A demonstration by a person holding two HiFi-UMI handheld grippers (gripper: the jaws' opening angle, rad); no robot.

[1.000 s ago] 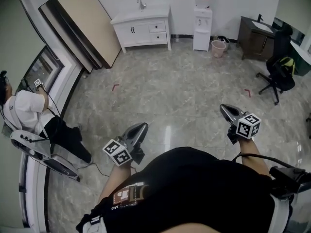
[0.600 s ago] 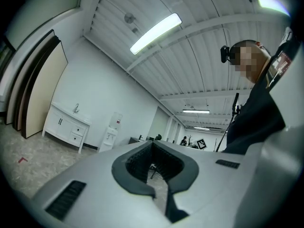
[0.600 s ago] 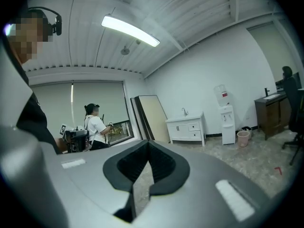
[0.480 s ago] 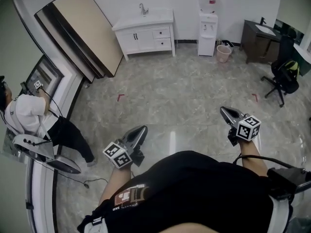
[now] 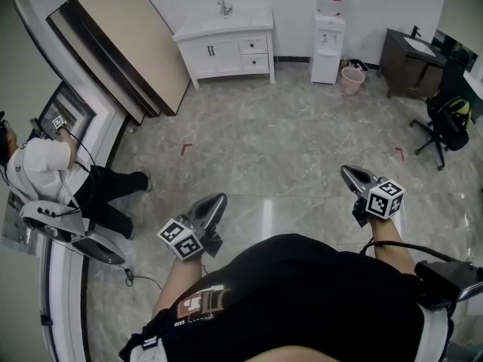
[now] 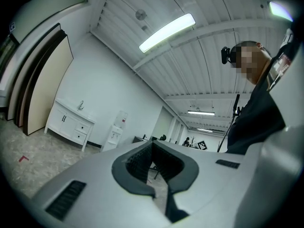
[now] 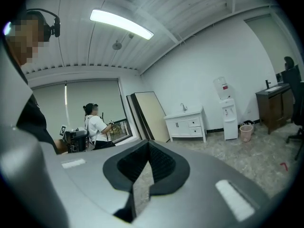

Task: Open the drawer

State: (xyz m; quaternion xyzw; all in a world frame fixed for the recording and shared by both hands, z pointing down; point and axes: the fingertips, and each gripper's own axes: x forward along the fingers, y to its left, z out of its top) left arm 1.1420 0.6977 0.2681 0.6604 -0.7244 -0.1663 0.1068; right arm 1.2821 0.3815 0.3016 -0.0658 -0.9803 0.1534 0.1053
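Both clenched on nothing, the left gripper (image 5: 218,199) and right gripper (image 5: 346,171) point toward the white vanity cabinet's (image 5: 215,54) drawers (image 5: 254,45), well apart across the floor (image 5: 287,138), at twelve o'clock from the left, eleven from the right.

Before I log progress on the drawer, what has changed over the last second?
The red floor mark slid down the head view, so the wearer seems to step forward. The person at the left stretched a leg out. The left gripper and right gripper stay ahead of the body, jaws shut, empty; the white cabinet remains far off.
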